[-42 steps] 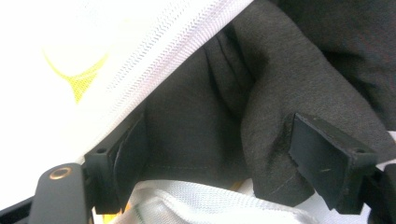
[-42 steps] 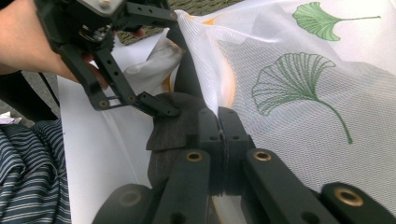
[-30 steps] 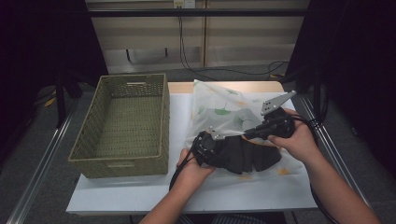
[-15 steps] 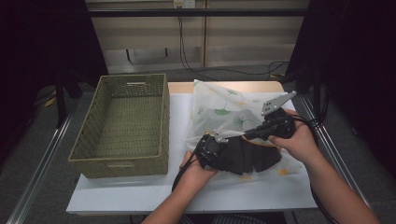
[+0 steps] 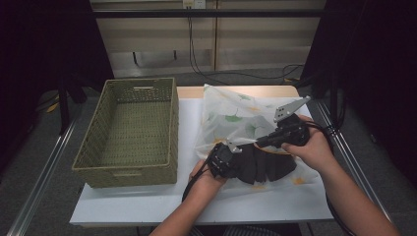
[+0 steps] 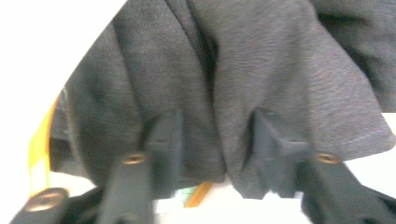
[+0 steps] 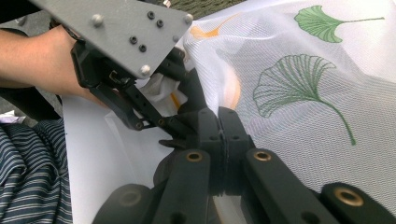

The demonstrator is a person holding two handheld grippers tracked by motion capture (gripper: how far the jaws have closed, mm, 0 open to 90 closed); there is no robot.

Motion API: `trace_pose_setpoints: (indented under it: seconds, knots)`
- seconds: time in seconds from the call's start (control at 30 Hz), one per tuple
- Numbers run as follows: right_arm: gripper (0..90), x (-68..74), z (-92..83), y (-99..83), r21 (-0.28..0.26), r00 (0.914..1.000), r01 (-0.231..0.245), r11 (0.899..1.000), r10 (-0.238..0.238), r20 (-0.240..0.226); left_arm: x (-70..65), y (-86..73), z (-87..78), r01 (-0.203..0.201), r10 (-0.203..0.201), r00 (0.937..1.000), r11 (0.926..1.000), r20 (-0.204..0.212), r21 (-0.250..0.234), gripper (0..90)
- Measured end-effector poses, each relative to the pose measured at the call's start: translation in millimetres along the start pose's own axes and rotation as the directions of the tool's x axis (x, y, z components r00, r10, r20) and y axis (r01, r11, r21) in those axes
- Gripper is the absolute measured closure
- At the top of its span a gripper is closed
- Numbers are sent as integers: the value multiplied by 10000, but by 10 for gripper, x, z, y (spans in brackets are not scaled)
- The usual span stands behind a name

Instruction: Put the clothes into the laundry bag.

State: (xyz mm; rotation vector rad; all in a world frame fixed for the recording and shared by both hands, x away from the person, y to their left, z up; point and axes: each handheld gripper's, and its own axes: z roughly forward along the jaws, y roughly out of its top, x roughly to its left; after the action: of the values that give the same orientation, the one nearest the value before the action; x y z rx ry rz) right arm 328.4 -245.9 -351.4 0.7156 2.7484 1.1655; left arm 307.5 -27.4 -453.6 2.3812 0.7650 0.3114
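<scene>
Two grippers: both are kept at the dark garment (image 5: 265,164), which is bunched at the mouth of the leaf-print mesh bag (image 5: 236,115), right of the wicker basket (image 5: 133,130).
Left gripper (image 6: 212,140): fingers have just been closing, and a fold of the garment is pinched between them at its basket-side end.
Right gripper (image 7: 218,122): fingers are pressed together on the bag's edge, farther from the basket.
Long axis: probably left-right, away from the basket.
</scene>
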Motion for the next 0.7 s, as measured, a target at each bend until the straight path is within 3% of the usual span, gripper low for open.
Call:
trace_pose_setpoints:
  seconds: [0.1, 0.17, 0.2, 0.23, 0.3, 0.43, 0.5, 0.7]
  knots:
    - [900, 1, 2, -2, -6, 10000, 12, 10000, -12, -17, -30, 13, -3, -226, 227, 9997, 9996, 11, -156, 786]
    - [900, 3, 0, -6, 11, 10000, 11, 10000, -11, 16, -22, 31, -15, -237, 238, 9996, 9997, 135, -69, 830]
    - [900, 5, -3, -9, 12, 10000, -24, 10000, 24, -15, -17, 26, -12, 31, -24, 9997, 9995, 233, -313, 840]
    - [900, 7, -3, -13, 18, 10000, -37, 10000, 37, 2, 3, 31, -35, 89, -83, 9996, 9997, 280, -212, 847]
    - [900, 5, -2, -20, -7, 10000, -54, 10000, 54, -15, 24, 27, -64, 278, -257, 9989, 9981, 393, -559, 855]
    - [900, -5, 0, -27, 14, 10000, -21, 10000, 21, 35, 37, 86, -174, 218, -194, 9994, 9959, 287, -883, 861]
    - [900, 4, -1, -21, -9, 10000, -56, 10000, 56, -26, 53, 124, -230, -3, 35, 9996, 9941, 292, -1081, 862]
    - [900, 32, -20, -2, -44, 10000, 30, 10000, -31, -78, 96, 220, -282, 250, -253, 9997, 9873, -4, -1568, 863]
